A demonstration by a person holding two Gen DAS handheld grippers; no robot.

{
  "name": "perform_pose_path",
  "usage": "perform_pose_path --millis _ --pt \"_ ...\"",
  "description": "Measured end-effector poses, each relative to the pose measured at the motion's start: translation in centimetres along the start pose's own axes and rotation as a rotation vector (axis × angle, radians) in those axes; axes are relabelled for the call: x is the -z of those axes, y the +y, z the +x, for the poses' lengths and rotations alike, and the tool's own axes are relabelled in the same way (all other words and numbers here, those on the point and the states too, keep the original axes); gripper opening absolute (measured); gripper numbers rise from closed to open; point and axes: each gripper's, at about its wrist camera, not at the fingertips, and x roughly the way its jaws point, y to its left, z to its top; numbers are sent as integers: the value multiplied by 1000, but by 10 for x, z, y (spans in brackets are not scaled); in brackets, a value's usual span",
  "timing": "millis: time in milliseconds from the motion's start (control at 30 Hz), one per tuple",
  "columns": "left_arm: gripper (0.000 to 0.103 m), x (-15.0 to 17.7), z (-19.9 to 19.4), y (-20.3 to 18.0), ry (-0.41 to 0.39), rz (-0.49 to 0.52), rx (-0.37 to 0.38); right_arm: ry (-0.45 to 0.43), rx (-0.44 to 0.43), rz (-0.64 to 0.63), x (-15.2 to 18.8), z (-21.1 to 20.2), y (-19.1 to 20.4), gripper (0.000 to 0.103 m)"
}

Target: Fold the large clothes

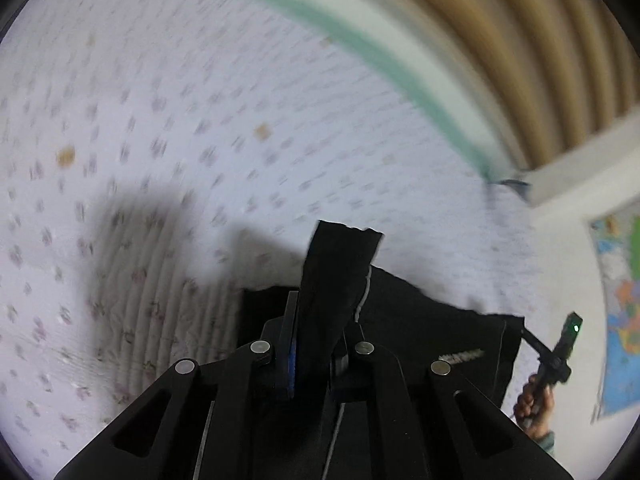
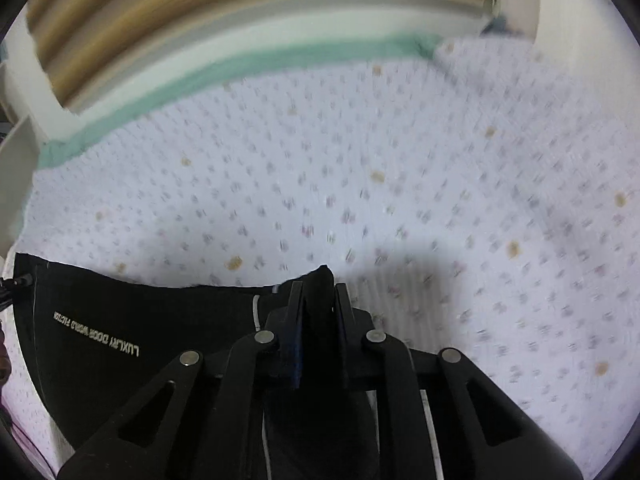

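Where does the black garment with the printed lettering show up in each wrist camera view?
Left wrist: black garment at bottom centre and right, a corner clamped in the left gripper.
Right wrist: bottom left and centre, clamped in the right gripper.
Shared landmark: the green bed edge.

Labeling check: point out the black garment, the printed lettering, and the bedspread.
garment [image 2: 120, 304]: right wrist view, flat black panel left of the fingers.
lettering [image 2: 96, 333]: right wrist view, middle of the pale text.
bedspread [image 1: 240, 100]: left wrist view, bare floral area.

Bedsheet [image 1: 200, 100] pattern motion-blurred, both views. Black garment [image 2: 120, 320] cut off at lower edge. Wall poster [image 1: 620, 300], possibly a map, half cropped.
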Motion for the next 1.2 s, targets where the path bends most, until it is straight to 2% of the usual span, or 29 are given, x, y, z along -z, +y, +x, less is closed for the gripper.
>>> perform_pose_path --millis 67,167,267,300,367,433,467,500,567,600,667,767,867,900,967,1067,1200 --pt "11 4 38 15 55 -27 -72 72 43 7 8 37 -3 16" --pt "17 8 70 37 99 -100 -75 169 19 77 27 81 -18 16" --pt "21 4 66 38 111 -116 -55 198 12 97 34 91 -19 20" --pt "24 2 61 36 112 -102 -56 199 12 93 32 87 -19 27" --pt "28 0 40 30 99 -46 -79 202 16 101 29 72 -20 34" --pt "37 1 14 27 74 -5 -98 167 1 113 26 45 -21 36" --pt "41 2 -3 23 54 12 -131 129 -2 110 27 23 -19 42" --pt "42 3 -13 19 34 27 -164 105 -3 105 27 7 -16 53" --pt "42 14 -44 0 -32 90 -275 47 -10 79 33 -30 -4 66" --pt "42 20 -56 -9 -53 131 -307 25 -16 60 37 -45 5 71" --pt "42 37 -74 -34 -78 207 -298 8 -39 14 52 -71 29 72" --pt "42 73 -83 -74 -64 294 -186 40 -77 -69 76 -86 70 72" --pt "43 112 -66 -109 -11 361 -101 87 -101 -132 102 -83 105 72" --pt "43 121 -60 -117 -2 384 -100 98 -96 -148 110 -80 114 72" --pt "43 143 -42 -131 3 438 -163 128 -100 -167 122 -71 128 72" --pt "43 165 -14 -135 14 464 -225 122 -74 -189 133 -56 139 72" --pt "45 176 35 -111 126 388 -227 194 -46 -206 152 -20 143 72"
